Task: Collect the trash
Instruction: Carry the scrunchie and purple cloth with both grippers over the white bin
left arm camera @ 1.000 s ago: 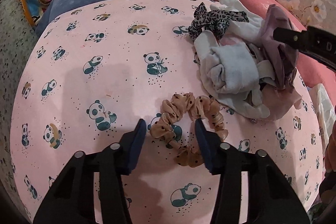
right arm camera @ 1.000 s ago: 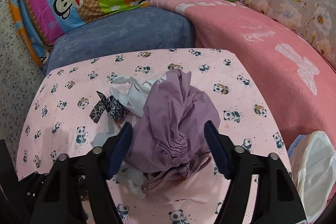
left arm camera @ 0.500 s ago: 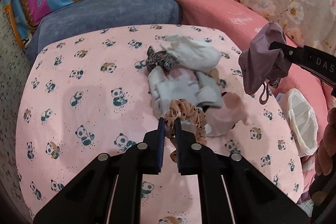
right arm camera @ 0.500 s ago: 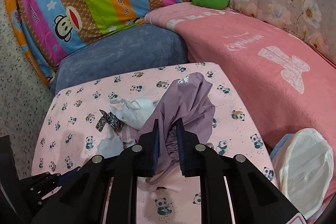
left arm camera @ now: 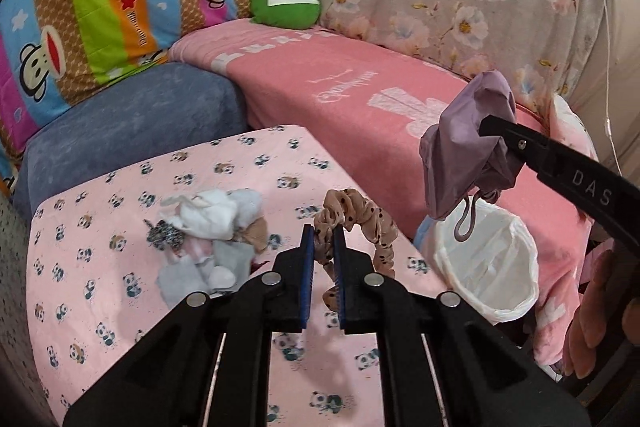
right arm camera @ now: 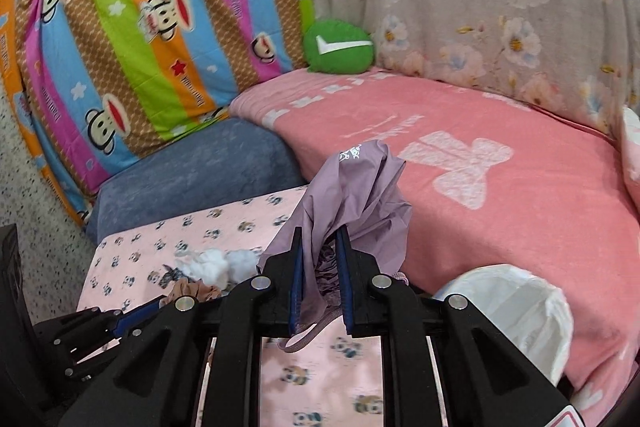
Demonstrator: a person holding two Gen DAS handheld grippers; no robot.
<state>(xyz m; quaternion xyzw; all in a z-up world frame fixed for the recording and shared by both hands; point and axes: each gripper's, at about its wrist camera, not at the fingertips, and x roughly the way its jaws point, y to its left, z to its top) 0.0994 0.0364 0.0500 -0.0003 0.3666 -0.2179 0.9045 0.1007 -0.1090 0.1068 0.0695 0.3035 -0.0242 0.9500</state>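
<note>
My left gripper (left arm camera: 323, 241) pinches tan dotted scrunchie (left arm camera: 362, 223) above panda cloth (left arm camera: 100, 227); right gripper (left arm camera: 490, 125) holds purple fabric (left arm camera: 464, 147) over white-lined bin (left arm camera: 486, 259)

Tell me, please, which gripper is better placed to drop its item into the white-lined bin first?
Probably the right gripper. In the left wrist view, its purple cloth hangs above the white-lined bin. The left gripper, shut on the spotted scrunchie, is over the panda sheet, beside the bin.
</note>
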